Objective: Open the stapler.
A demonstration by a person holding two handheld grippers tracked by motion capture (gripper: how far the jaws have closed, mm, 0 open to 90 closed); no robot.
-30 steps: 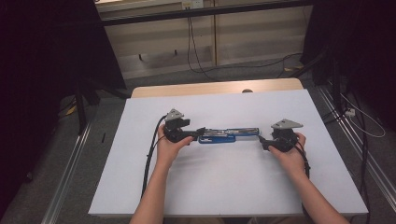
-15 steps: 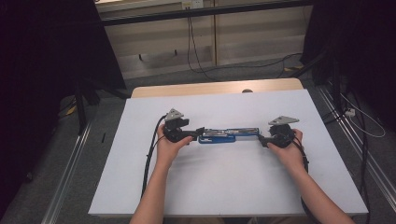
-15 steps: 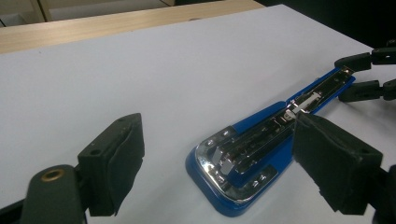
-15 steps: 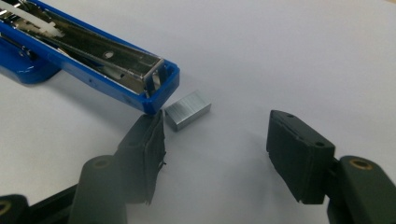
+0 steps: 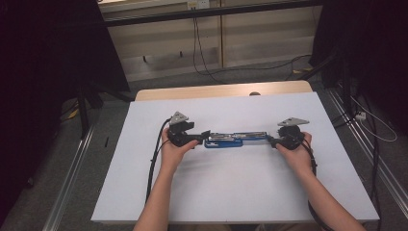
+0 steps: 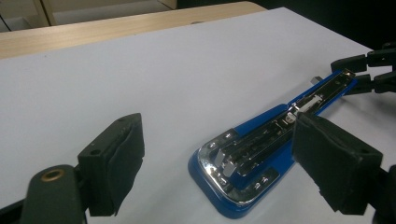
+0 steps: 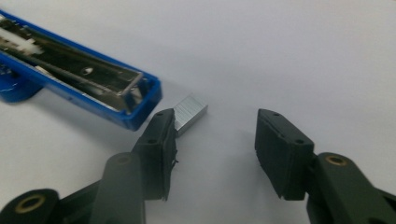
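A blue stapler (image 5: 235, 139) lies folded open flat in the middle of the white table top (image 5: 240, 192), its metal staple channel facing up. My left gripper (image 5: 206, 135) is at the stapler's left end, and in the left gripper view that gripper (image 6: 219, 128) stands open around the chromed end of the stapler (image 6: 252, 158). My right gripper (image 5: 270, 139) is at the other end. Seen in the right gripper view, my right gripper (image 7: 215, 116) is open and its jaws have just been closing. A short silver strip of staples (image 7: 189, 112) lies on the table beside the left jaw's tip, next to the stapler's blue tip (image 7: 140, 98).
The white board covers a wooden table whose bare edge (image 5: 216, 91) shows at the far side. Cables (image 5: 156, 159) trail from the grippers along the forearms. Dark stands and floor rails (image 5: 72, 192) flank the table.
The right hand with its gripper has shifted slightly toward the stapler's end. The left hand and the stapler have stayed put.
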